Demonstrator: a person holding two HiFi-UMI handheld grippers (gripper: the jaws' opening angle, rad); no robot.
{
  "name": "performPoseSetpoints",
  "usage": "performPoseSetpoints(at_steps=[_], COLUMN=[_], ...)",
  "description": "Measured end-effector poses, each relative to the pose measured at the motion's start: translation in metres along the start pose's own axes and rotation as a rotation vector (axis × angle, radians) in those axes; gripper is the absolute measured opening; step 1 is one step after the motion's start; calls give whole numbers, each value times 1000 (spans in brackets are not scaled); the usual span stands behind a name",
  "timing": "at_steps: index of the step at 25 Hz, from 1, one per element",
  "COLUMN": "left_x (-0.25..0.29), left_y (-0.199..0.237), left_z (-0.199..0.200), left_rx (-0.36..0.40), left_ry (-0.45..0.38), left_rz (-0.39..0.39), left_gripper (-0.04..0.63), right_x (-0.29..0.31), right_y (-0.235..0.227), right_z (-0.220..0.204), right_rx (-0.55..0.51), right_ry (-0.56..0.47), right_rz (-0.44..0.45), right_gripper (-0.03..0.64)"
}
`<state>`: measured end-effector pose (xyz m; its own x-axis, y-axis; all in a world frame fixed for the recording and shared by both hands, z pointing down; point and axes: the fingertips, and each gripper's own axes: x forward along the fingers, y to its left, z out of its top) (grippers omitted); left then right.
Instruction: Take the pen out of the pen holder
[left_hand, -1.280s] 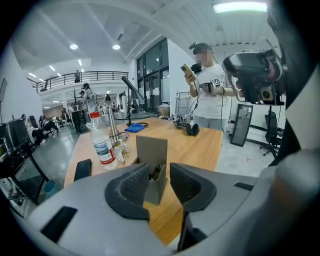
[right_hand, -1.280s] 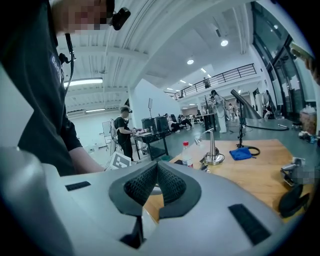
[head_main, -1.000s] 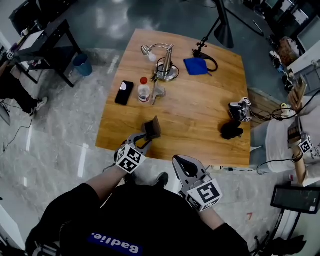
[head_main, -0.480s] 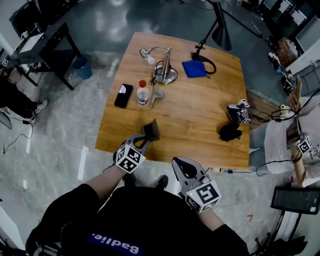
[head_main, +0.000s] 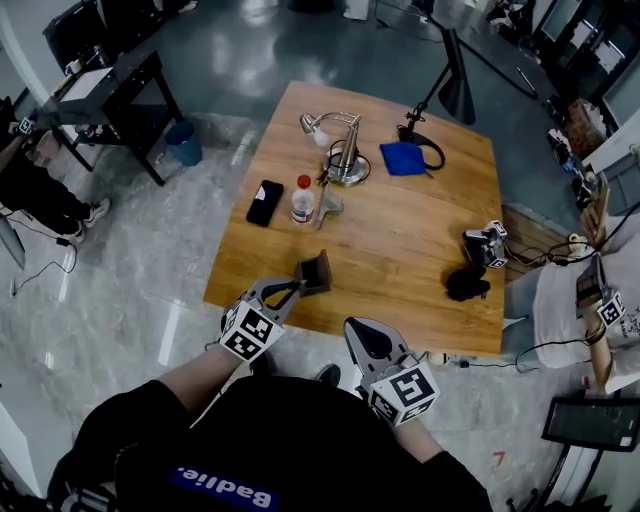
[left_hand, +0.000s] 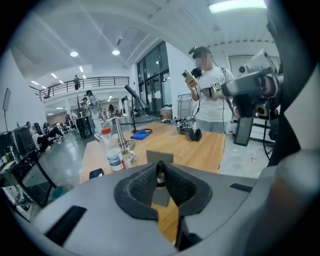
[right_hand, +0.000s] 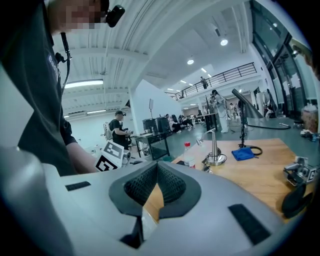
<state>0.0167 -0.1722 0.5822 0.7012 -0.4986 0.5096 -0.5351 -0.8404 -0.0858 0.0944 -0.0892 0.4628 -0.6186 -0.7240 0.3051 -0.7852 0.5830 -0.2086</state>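
I count one table (head_main: 420, 250), one pen holder (head_main: 318, 271), one pen (left_hand: 160, 172), one water bottle (head_main: 303, 199), one phone (head_main: 264, 202), one blue cloth (head_main: 403, 158), one desk lamp (head_main: 345, 152), and two grippers in my hands: left gripper (head_main: 297, 288), right gripper (head_main: 362, 330).

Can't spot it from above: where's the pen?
The pen is pinched between the left gripper's fingers, seen in its own view, right at the pen holder by the table's near edge.

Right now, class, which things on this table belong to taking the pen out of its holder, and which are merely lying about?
For the job: pen, pinched in the left tongs; pen holder.
Lying about: water bottle; phone; desk lamp; blue cloth.
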Motion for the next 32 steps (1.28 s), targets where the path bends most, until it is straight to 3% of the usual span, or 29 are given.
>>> performPoseSetpoints(at_steps=[3, 15, 21, 32], left_x=[-19, -88, -104, -112], left_y=[-5, -39, -51, -44], left_z=[23, 86, 101, 98], left_rx=[7, 3, -33, -45], left_ry=[-56, -142, -182, -194], left_rz=[-10, -72, -97, -69], left_gripper=[52, 52, 52, 52], right_x=[3, 17, 23, 24], right_y=[1, 22, 32, 43], right_z=[2, 10, 18, 15], right_rx=[-2, -27, -58, -62], right_ry=[-16, -9, -54, -32], right_rz=[8, 63, 83, 97], right_gripper=[6, 6, 6, 5])
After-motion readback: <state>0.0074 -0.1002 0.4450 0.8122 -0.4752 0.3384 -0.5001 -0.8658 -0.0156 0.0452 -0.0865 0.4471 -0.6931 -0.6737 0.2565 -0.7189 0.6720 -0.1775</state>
